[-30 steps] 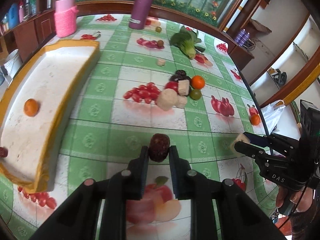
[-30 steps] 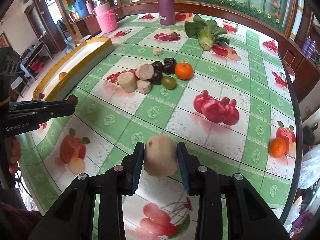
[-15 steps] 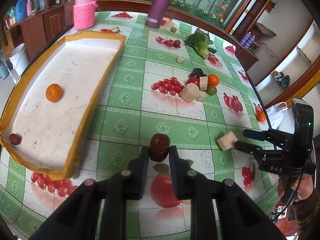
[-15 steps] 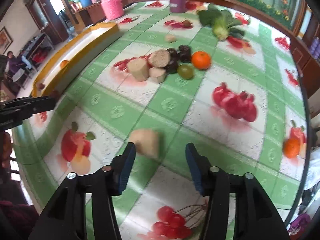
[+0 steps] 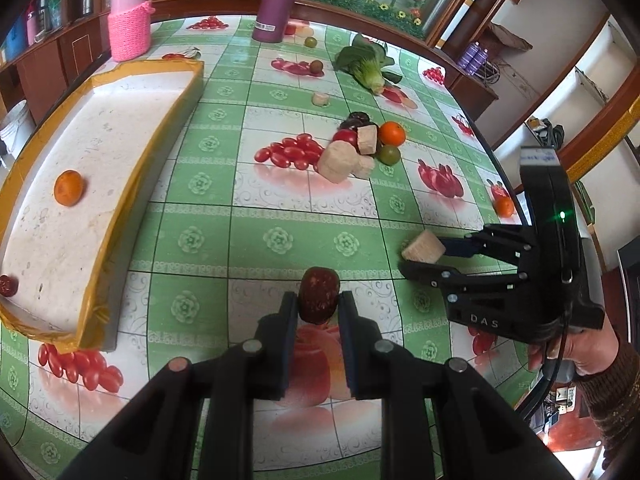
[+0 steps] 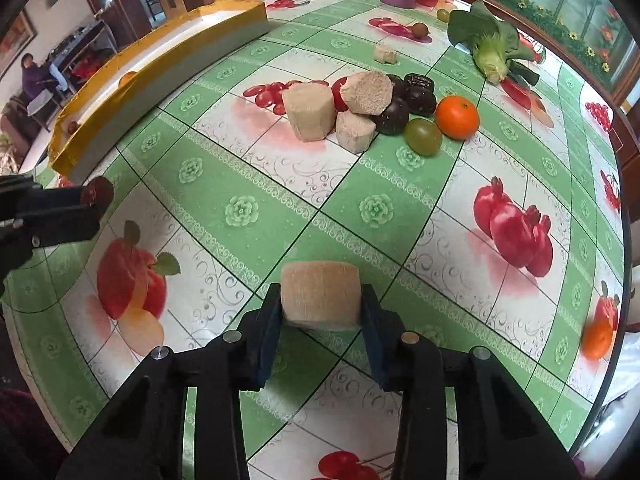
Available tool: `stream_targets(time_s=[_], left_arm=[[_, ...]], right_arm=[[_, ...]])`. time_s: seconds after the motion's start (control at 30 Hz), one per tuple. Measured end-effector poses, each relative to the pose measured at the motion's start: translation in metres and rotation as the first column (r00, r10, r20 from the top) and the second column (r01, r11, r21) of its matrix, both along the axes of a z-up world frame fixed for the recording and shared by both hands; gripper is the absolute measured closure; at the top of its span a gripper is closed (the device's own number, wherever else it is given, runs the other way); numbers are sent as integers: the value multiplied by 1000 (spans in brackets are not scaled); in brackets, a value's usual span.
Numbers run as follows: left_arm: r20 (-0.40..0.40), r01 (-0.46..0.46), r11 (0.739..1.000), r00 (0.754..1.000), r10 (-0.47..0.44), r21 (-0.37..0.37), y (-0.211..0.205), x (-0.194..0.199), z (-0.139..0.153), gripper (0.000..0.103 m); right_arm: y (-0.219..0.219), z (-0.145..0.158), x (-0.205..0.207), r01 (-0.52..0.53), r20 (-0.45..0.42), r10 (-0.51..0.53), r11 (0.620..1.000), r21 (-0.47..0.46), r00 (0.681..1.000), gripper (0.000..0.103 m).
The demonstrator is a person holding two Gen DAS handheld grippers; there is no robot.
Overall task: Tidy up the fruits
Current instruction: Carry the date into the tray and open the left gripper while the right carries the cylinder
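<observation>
The right gripper (image 6: 322, 312) has just closed its jaws on a tan block (image 6: 320, 294), which sits pinched between the pads low over the worktop (image 6: 248, 168). Half a second ago those jaws stood wide with the block loose between them; a second ago it was gripped, so this looks like a quick re-grip. With the block secure again, it can likely be carried off for sorting.

The left gripper (image 5: 318, 312) holds a dark red fruit (image 5: 319, 294), its jaws narrow and clamped on it exactly as a second ago. From the left wrist camera, the right gripper (image 5: 420, 260) now sits nearer the middle of the view than before, just right of the red fruit.

To the left lies the yellow-edged tray (image 5: 168, 132), holding an orange (image 5: 69, 187) and a small red fruit (image 5: 7, 285) as before. It is probably where the fruit belongs.

The pile (image 5: 360, 148) of blocks, dark fruits, an orange and a green fruit waits untouched mid-worktop, with another orange (image 5: 504, 206) near the far right edge. Most sorting remains.
</observation>
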State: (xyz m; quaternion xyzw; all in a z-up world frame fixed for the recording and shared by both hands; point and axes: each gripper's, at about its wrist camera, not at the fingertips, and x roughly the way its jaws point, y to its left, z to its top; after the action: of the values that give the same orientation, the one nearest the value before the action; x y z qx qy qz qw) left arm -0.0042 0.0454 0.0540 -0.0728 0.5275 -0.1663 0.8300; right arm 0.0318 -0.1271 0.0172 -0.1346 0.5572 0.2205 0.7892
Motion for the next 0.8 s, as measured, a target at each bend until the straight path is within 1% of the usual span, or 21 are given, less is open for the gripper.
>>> stream_targets(time_s=[0.17,0.23,0.33,0.57,0.8], left_arm=[[2,2,1000,1000,-2,5,0,-4,3,80],[6,-7,1000,1000,7,-4,3,-4,5,80],[10,-20,1000,1000,21,-11,10,-3,8,80],[25,-46,999,999,46,-19,23,-3,13,80],[44,-96,995,994,97,-35,50,-5,22,80]], right_arm=[[1,4,-2,2,5,-2,999,38,1000,67],[5,7,-4,-2,6,2,999,39,1000,67],[16,18,-5,-26,29,25,999,27,999,67],[34,35,-10,-57,61,53,997,52,997,67],[56,47,-7,-79,83,74,995,60,994,67]])
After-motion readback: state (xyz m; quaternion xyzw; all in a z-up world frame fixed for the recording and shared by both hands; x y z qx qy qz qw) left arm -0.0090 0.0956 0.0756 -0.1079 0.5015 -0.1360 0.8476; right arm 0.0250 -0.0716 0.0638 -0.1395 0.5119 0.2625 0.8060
